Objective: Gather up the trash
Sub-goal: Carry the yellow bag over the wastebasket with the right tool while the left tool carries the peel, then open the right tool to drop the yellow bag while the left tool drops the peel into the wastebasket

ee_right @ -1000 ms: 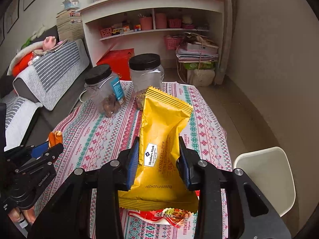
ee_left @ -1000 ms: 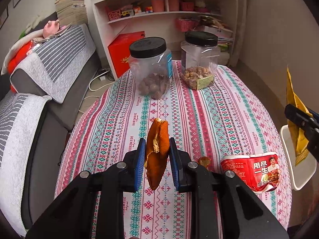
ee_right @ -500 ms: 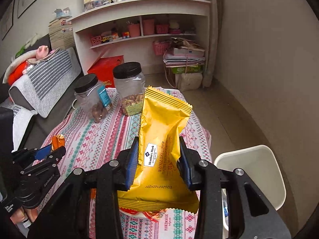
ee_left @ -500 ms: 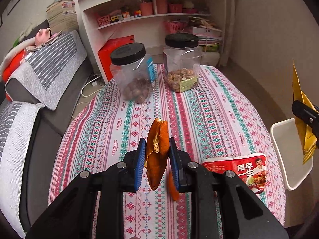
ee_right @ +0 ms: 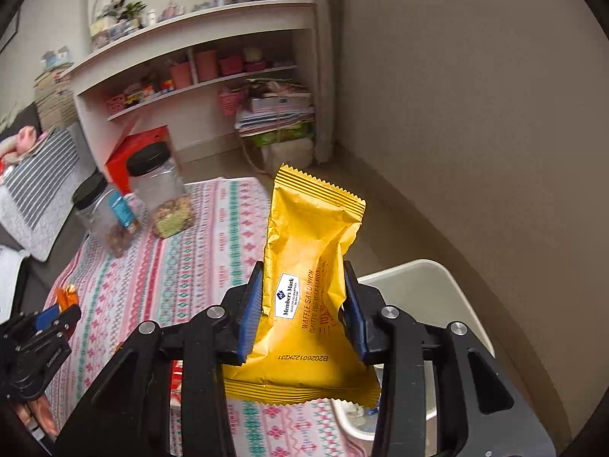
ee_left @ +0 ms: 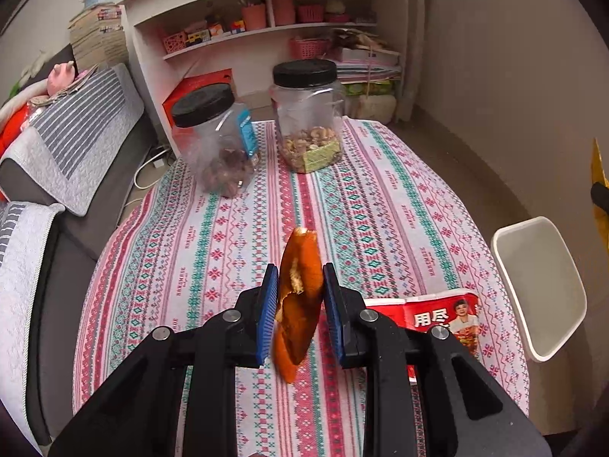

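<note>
Left tongs (ee_left: 297,297) grip an orange peel (ee_left: 298,297) above the tabletop (ee_left: 380,205), while right tongs (ee_right: 302,310) grip a yellow wrapper (ee_right: 310,266) left of a white bin (ee_right: 456,304).

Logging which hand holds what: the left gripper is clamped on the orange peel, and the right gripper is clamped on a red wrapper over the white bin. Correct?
Not quite. The right gripper is clamped on a yellow wrapper, as the right wrist view shows; the red wrapper lies on the table. The rest stands: left gripper on the orange peel, white bin below.
</note>
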A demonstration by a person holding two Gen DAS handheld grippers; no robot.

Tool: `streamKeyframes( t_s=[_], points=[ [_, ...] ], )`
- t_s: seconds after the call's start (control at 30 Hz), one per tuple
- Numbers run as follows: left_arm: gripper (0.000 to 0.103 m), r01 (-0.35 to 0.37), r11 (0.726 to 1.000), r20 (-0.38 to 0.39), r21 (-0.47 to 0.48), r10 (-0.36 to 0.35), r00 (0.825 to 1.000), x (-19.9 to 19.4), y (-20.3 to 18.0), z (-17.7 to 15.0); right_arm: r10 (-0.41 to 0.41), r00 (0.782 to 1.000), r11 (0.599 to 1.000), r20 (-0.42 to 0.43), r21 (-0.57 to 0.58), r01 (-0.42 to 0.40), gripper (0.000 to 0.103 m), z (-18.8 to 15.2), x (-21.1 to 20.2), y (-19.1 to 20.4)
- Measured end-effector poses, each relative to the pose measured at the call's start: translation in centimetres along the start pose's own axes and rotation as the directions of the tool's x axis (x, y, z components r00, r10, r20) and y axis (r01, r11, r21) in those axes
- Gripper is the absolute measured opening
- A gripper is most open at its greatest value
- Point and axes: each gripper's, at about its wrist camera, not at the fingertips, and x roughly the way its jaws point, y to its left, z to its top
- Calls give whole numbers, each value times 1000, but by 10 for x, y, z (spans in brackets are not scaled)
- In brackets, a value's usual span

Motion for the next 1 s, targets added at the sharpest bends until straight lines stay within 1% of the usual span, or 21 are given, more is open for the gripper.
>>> streamKeyframes(
  t_s=[0.07,0.1,0.13,0.17,0.2,0.23,0.27,0.3,0.37,0.5,0.63,0.73,0.83,0.93,1.0],
  points=[
    [25,12,1000,2,15,-12,1000,0,-11,0,-33,999,999,-7,31,33,39,2,0,-17],
    [25,19,1000,3,21,-19,1000,0,-17,0,-49,999,998,-13,44,50,43,2,0,-25],
    [25,25,999,4,27,-25,1000,-1,-22,1,-85,996,994,-22,68,86,46,2,0,-36],
    [25,32,999,7,41,-33,999,-3,-30,1,-108,994,990,-27,86,110,53,1,0,-45],
    [25,37,998,10,51,-38,999,-4,-35,1,-143,989,982,-37,118,146,57,2,-1,-58],
    [25,42,997,13,61,-43,999,-5,-41,1,-160,986,975,-47,147,165,62,2,-2,-69],
    [25,49,996,14,73,-50,999,-6,-48,2,-176,983,967,-55,177,183,79,3,-4,-79],
    [25,55,995,13,80,-56,998,-6,-54,2,-190,980,958,-59,208,199,88,3,-5,-88],
    [25,68,993,12,98,-69,998,-7,-67,2,-214,975,933,-60,281,223,89,4,-10,-109],
    [25,102,987,21,120,-105,994,-12,-97,3,-219,974,905,-61,359,226,92,5,-14,-130],
    [25,154,976,28,157,-160,987,-20,-133,12,-230,972,902,-48,365,231,92,6,-18,-134],
    [25,223,959,13,176,-229,973,-25,-161,17,-237,971,901,-29,367,231,92,9,-22,-138],
    [25,302,934,-19,193,-305,952,-28,-194,18,-258,966,888,-9,391,241,94,11,-26,-146],
    [25,329,922,-27,207,-330,943,-30,-216,16,-258,966,871,-3,432,234,94,10,-32,-159],
    [25,363,908,-46,208,-361,931,-30,-231,16,-260,966,863,-1,449,233,94,8,-34,-165]
  ],
)
